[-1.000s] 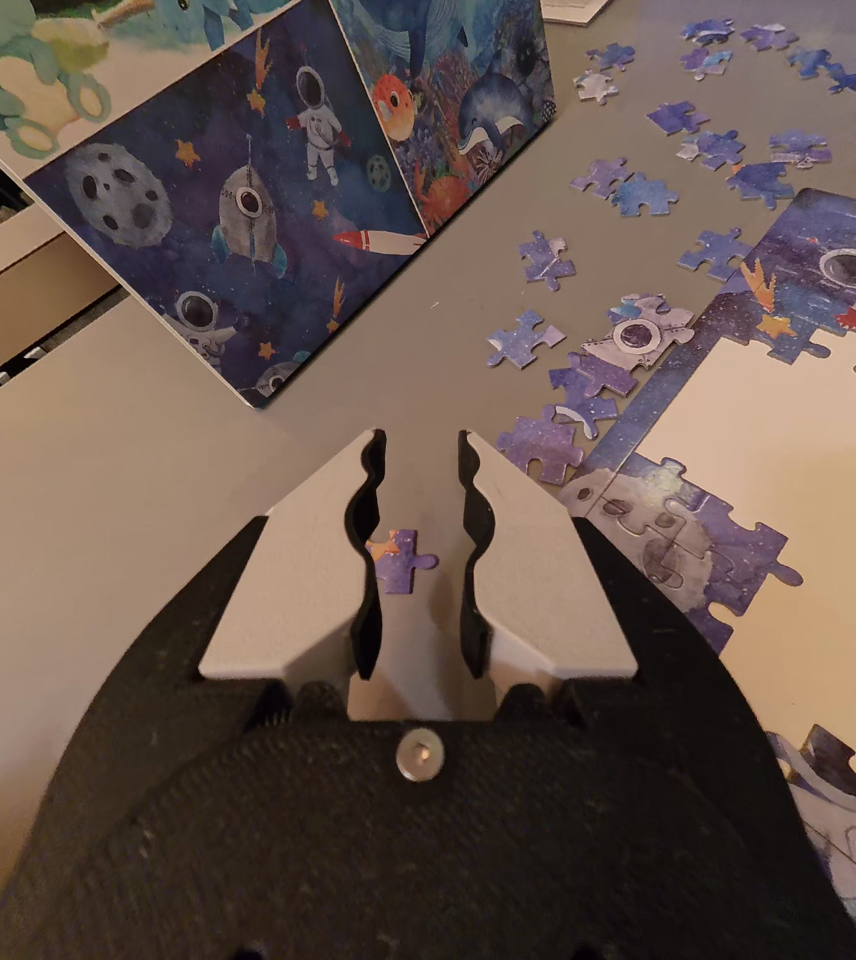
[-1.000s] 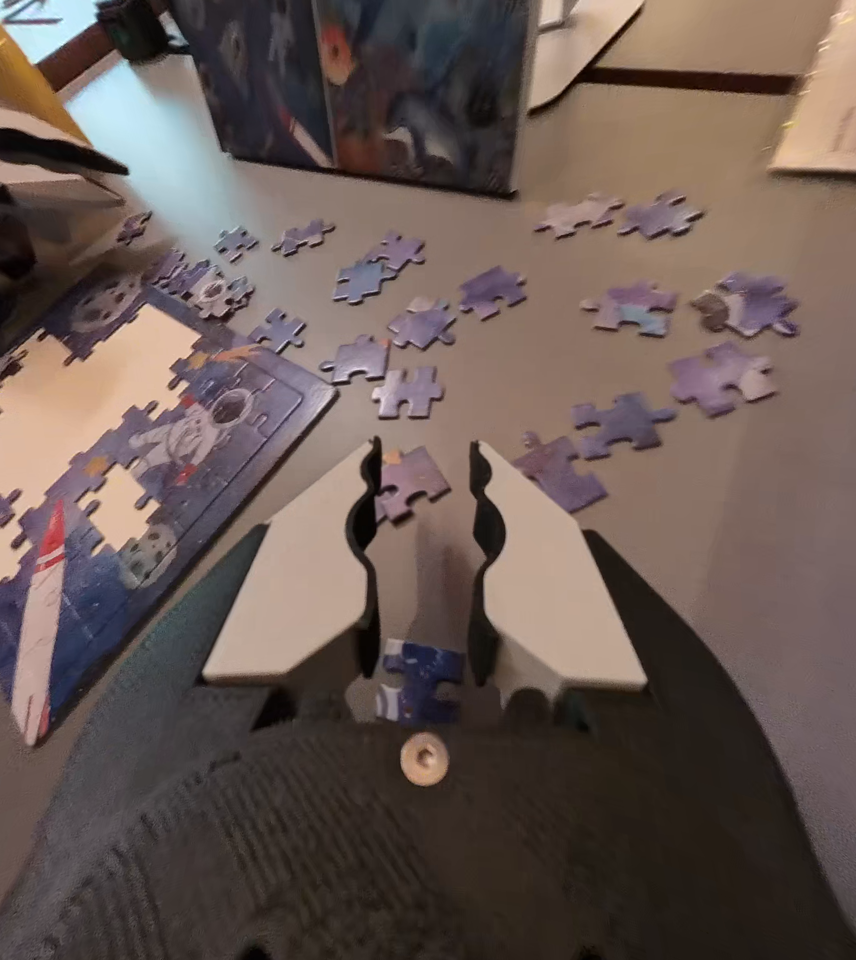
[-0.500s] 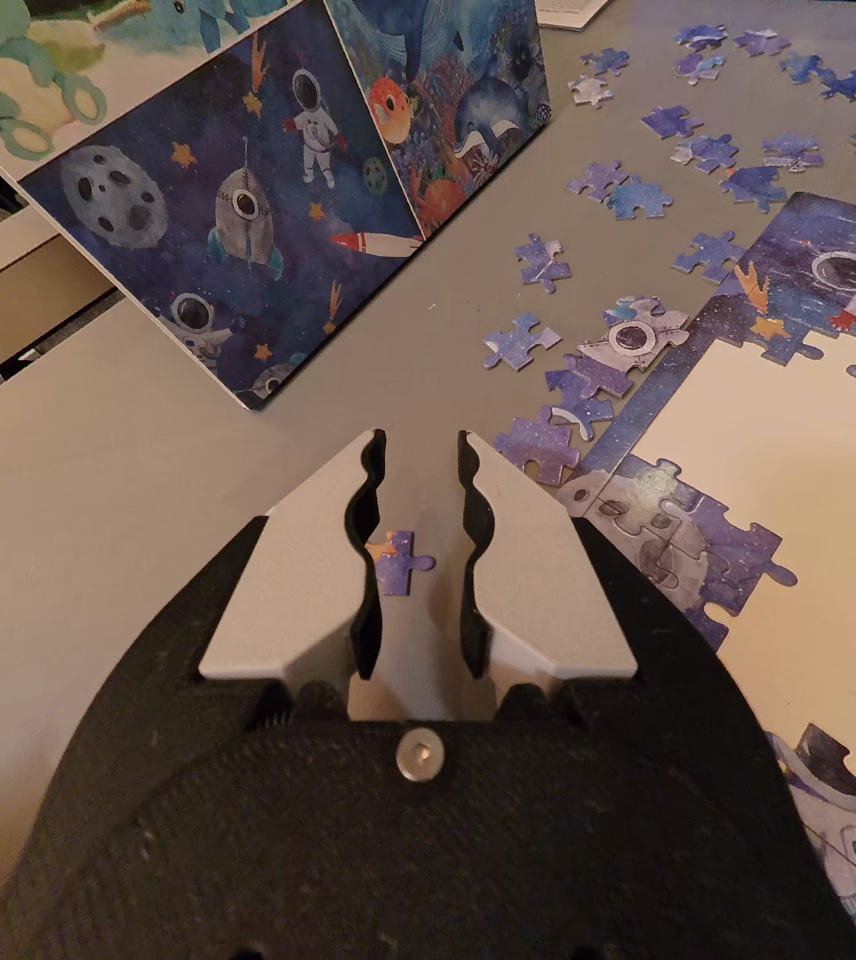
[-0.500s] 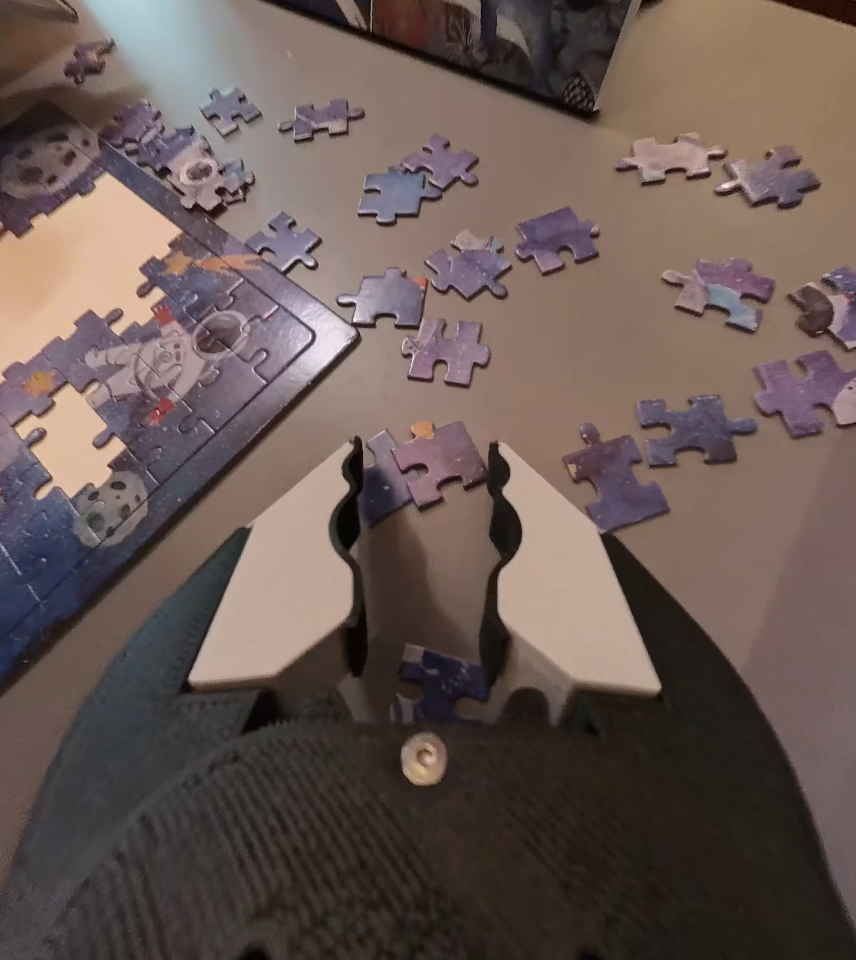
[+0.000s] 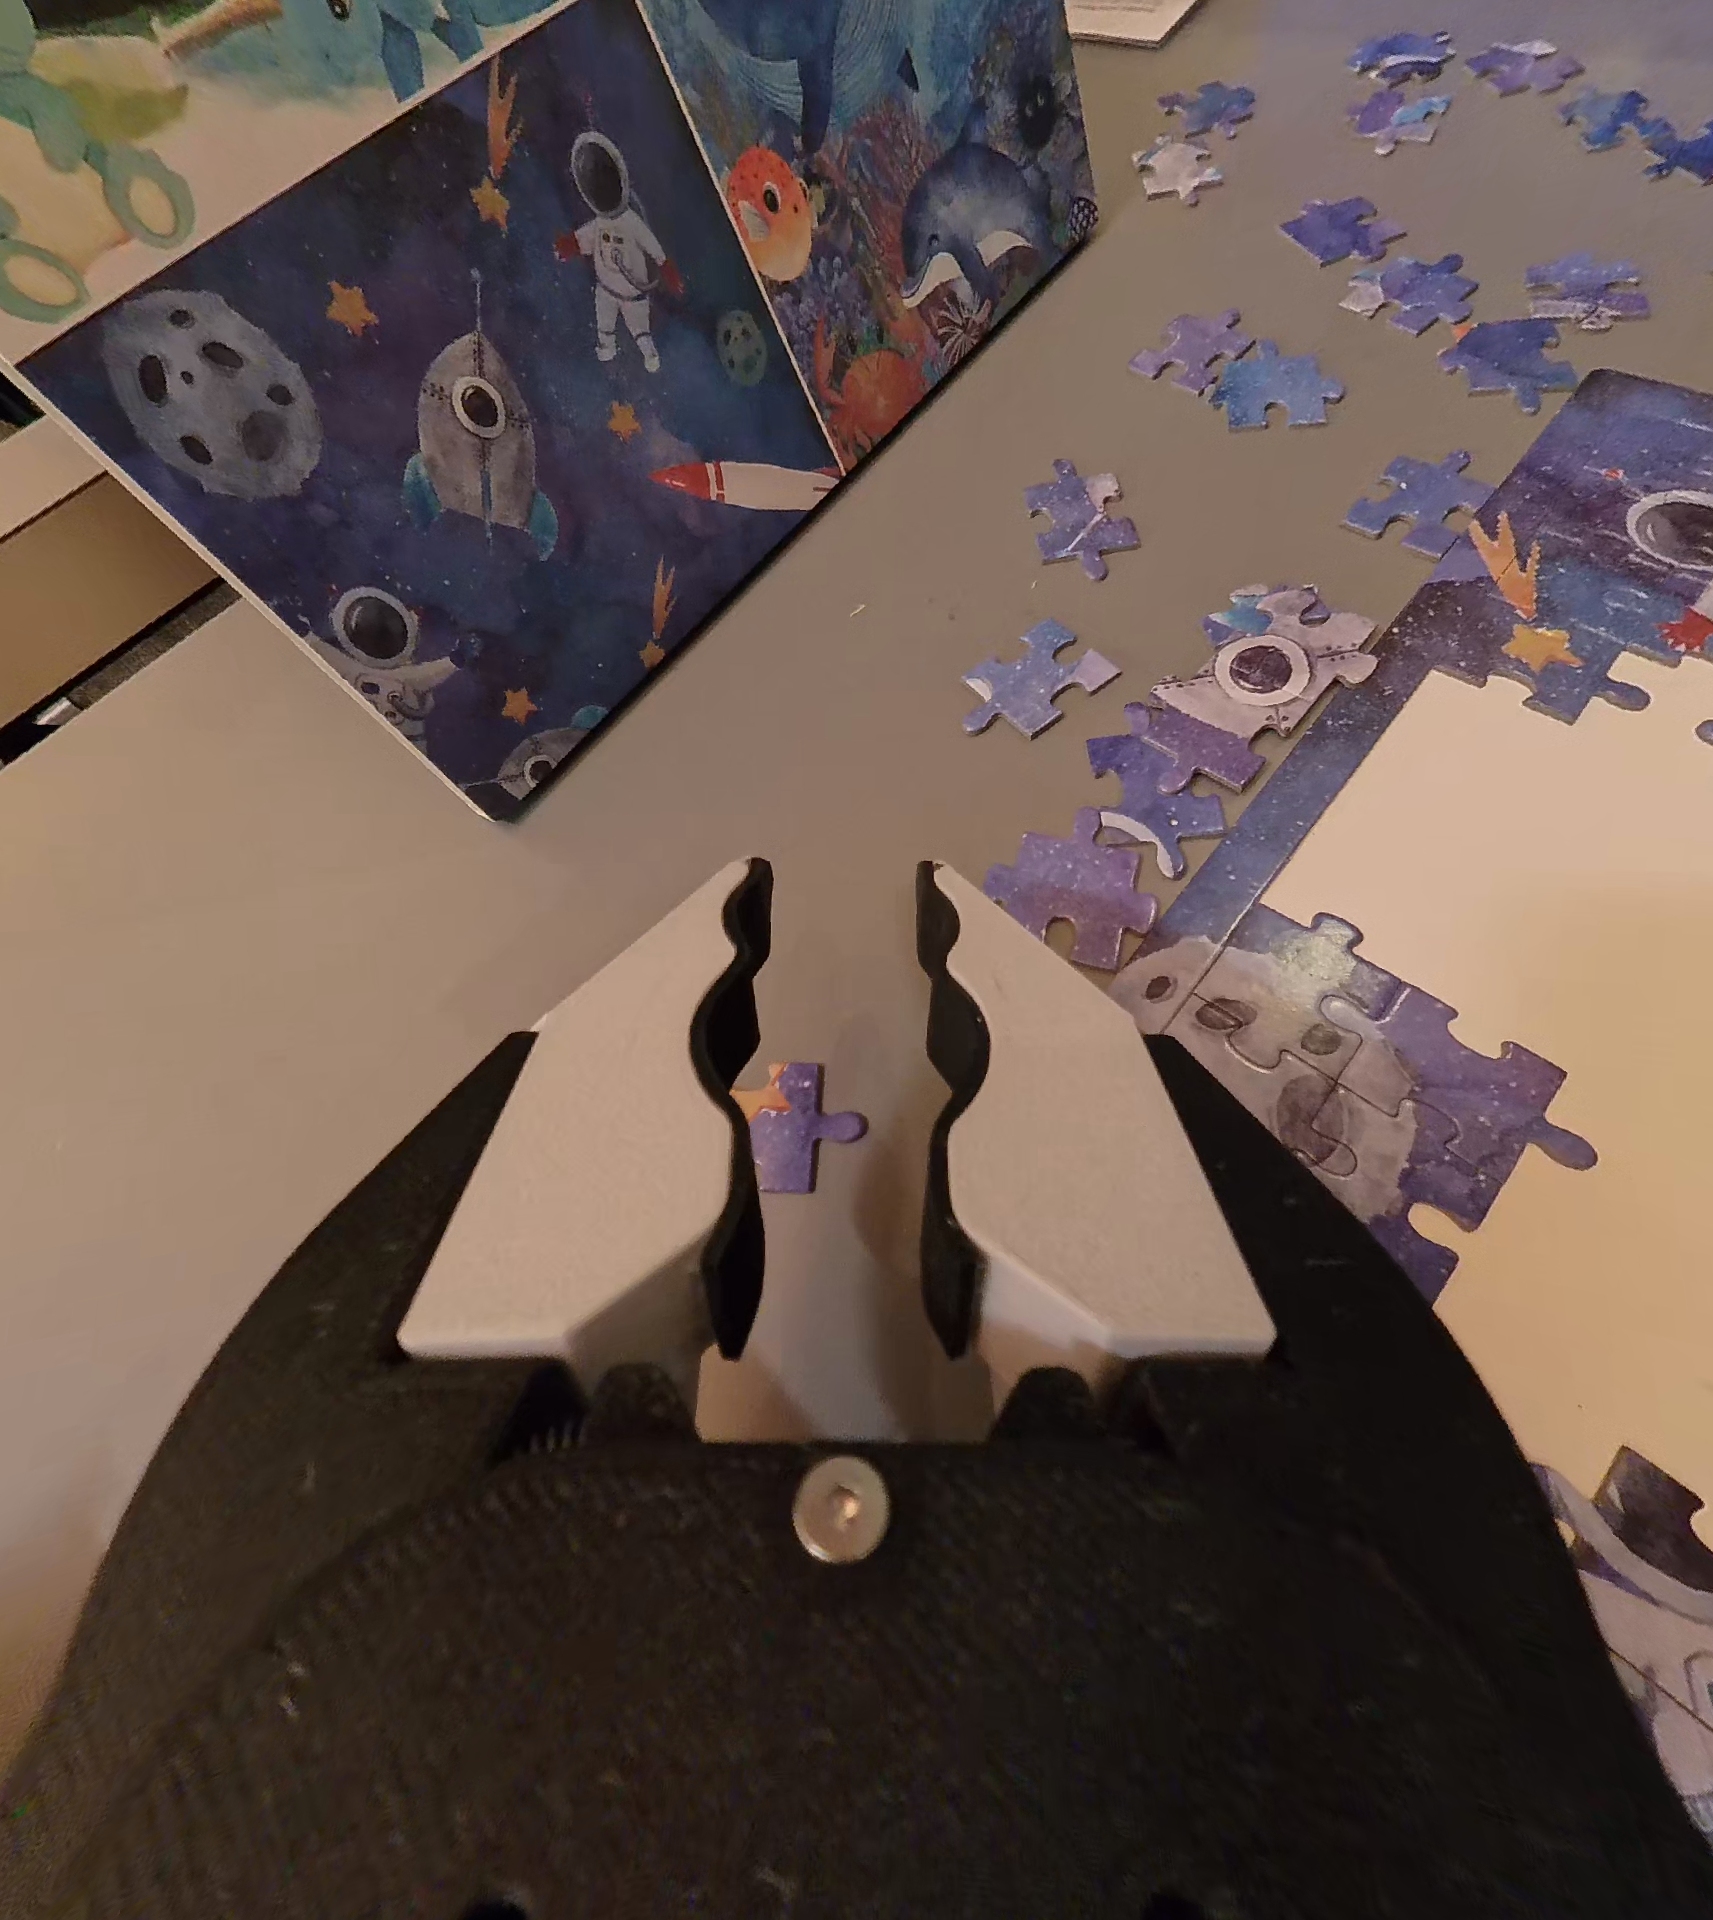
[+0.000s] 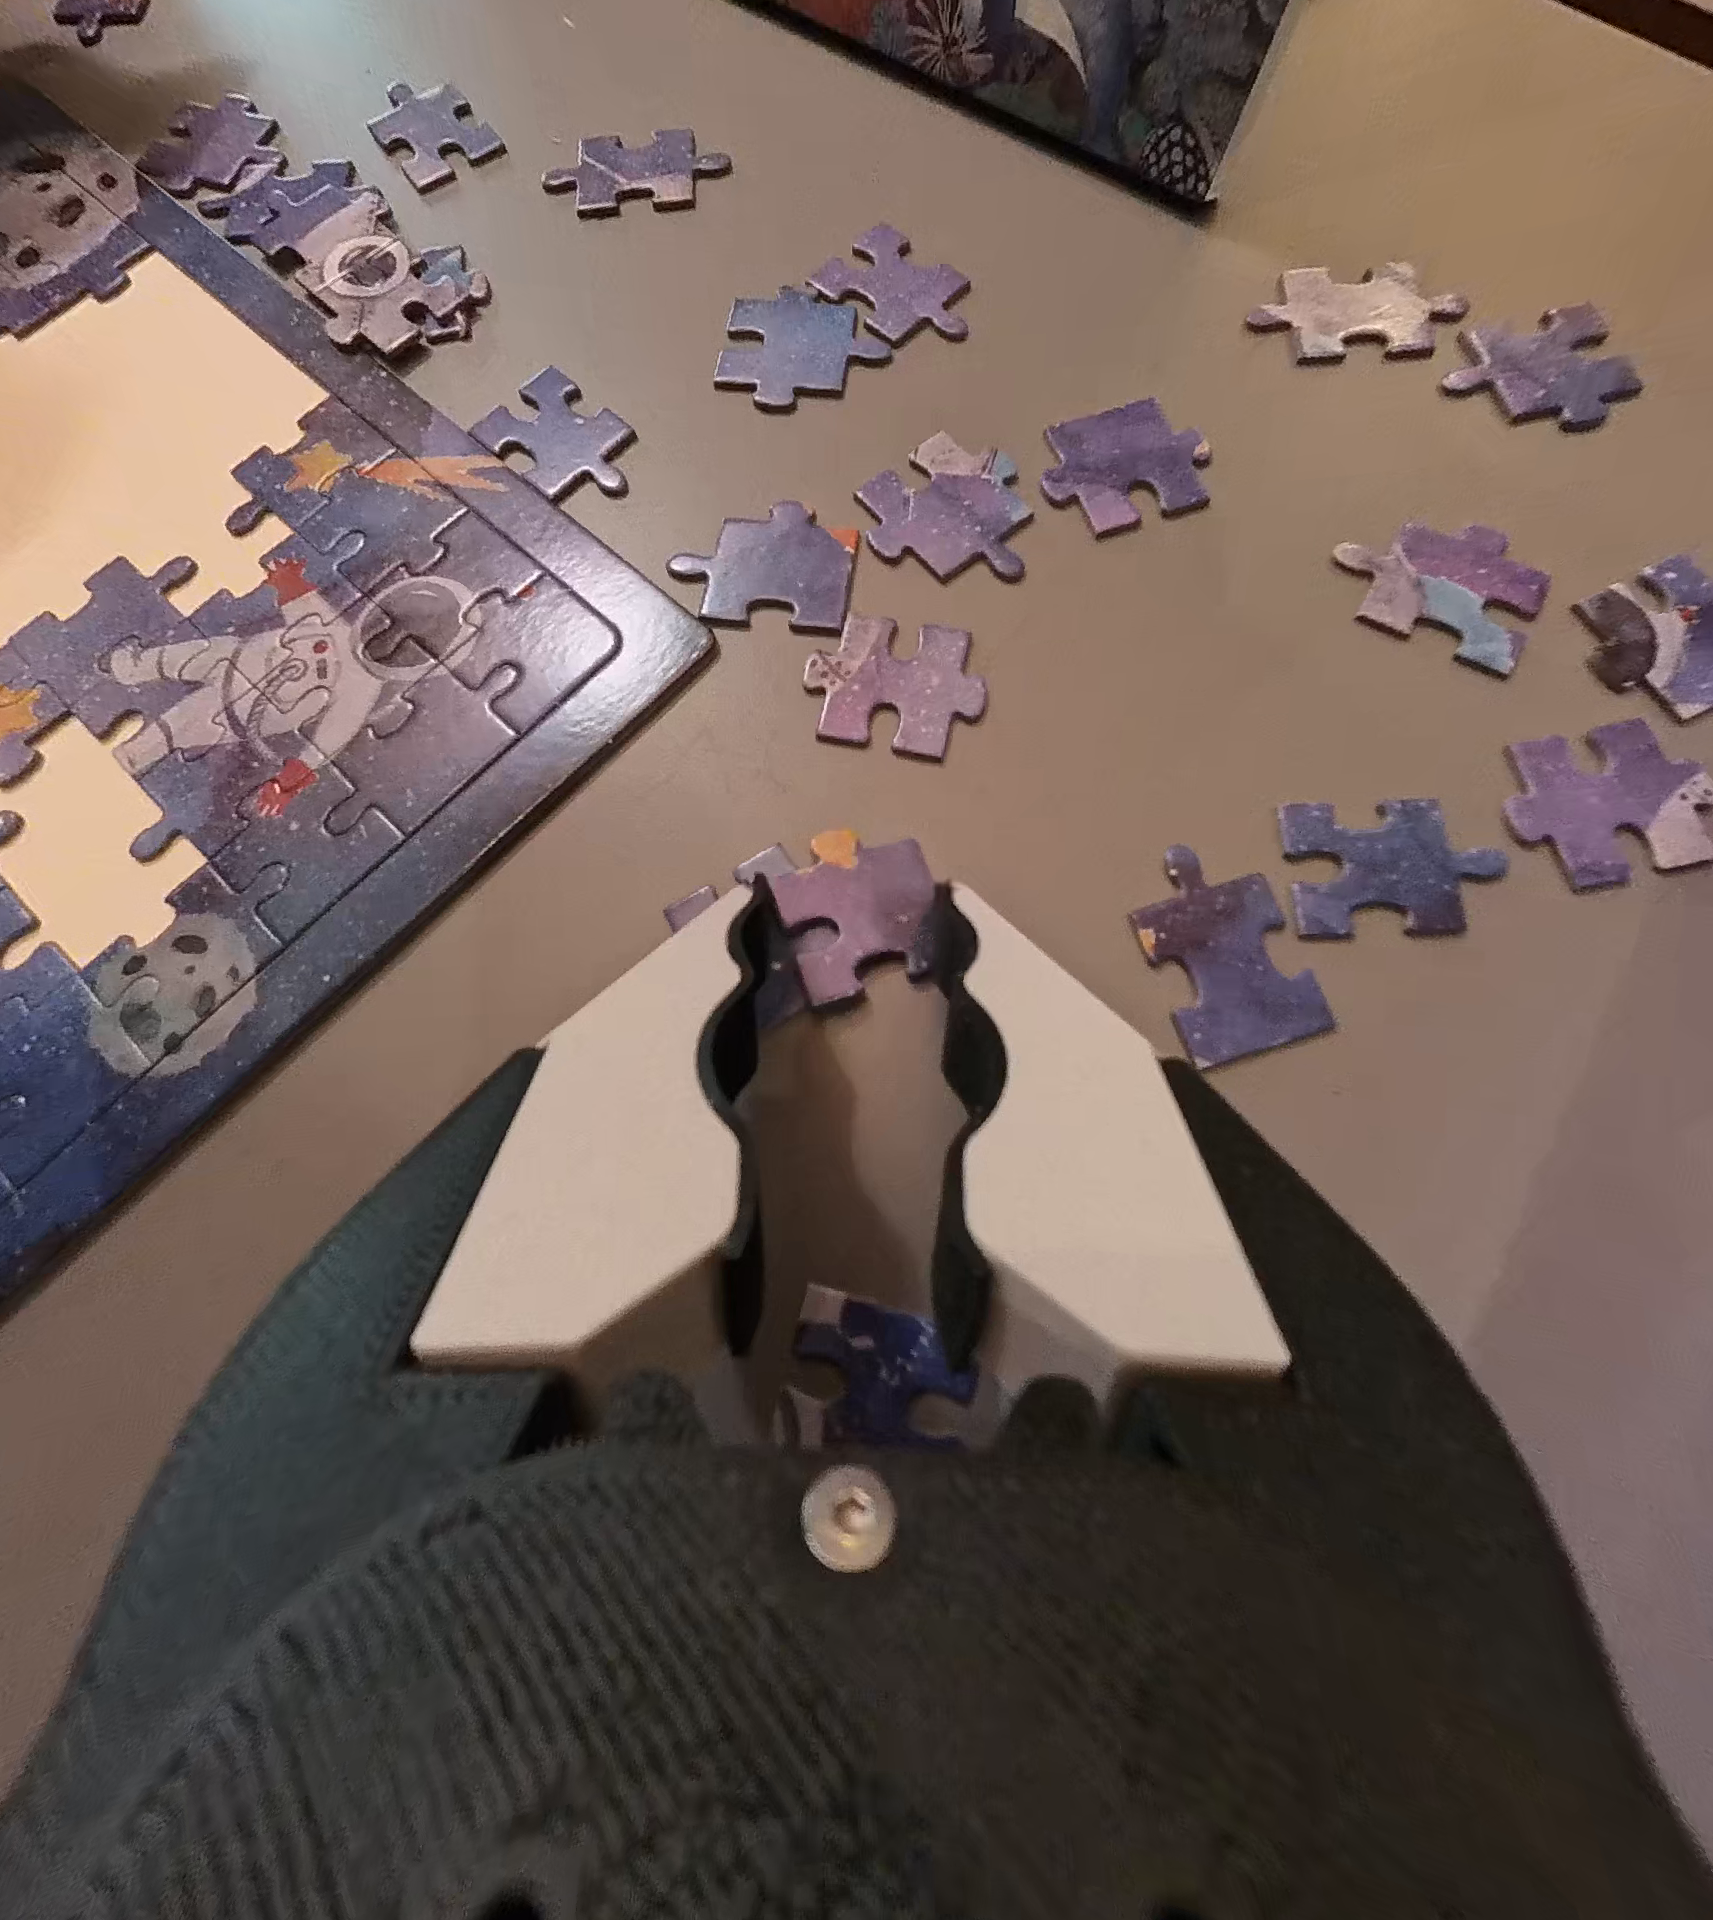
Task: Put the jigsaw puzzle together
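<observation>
Purple cardboard pieces lie scattered right of the puzzle board [image 6: 613, 665]. Your left claw [image 5: 844, 883] is spread, gripping nothing; a small starred piece [image 5: 798, 1127] lies on the table below it, left of the board. Your right claw [image 6: 847, 904] pinches a purple piece [image 6: 857, 914] at its tips, just right of the board's corner. No readable writing.

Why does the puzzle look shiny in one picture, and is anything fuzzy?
Right wrist view: lamp glare shines on the puzzle board, and the purple piece at the claw tips looks slightly blurred. Left wrist view: sharper, dim warm light, edges bent by the lens.
</observation>
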Demonstrator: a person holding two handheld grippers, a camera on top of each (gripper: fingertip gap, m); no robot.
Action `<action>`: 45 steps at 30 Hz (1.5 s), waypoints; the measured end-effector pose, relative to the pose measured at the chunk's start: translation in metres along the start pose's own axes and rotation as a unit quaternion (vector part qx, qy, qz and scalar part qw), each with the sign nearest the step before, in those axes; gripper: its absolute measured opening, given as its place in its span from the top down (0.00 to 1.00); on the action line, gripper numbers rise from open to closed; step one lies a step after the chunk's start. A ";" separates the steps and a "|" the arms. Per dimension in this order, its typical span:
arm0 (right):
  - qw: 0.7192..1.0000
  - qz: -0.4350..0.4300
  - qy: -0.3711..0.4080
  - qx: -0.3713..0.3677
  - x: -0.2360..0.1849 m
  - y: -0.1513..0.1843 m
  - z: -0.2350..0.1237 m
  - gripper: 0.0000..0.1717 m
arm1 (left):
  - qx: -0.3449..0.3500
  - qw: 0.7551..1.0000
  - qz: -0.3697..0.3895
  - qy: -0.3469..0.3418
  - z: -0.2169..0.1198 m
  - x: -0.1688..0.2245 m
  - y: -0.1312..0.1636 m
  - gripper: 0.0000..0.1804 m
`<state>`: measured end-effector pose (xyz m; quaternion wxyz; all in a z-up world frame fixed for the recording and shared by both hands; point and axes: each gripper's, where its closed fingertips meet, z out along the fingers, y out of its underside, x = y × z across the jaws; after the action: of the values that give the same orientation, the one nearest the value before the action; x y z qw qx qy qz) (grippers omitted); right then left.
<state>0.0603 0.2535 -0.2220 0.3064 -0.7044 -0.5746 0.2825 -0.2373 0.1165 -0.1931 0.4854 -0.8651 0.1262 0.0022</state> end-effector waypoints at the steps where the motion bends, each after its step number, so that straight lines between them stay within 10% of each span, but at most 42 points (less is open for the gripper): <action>1: 1.000 -0.002 0.002 0.003 0.000 -0.001 -0.001 0.86 | 0.000 1.000 0.000 0.000 0.000 0.000 0.000 0.85; 45: 1.000 0.016 0.018 -0.002 0.009 0.002 -0.001 0.79 | -0.005 1.000 0.005 0.000 0.001 0.002 0.001 0.85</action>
<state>0.0639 0.2622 -0.2238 0.3106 -0.7196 -0.5578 0.2731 -0.2359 0.1166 -0.1951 0.4813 -0.8667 0.1307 0.0049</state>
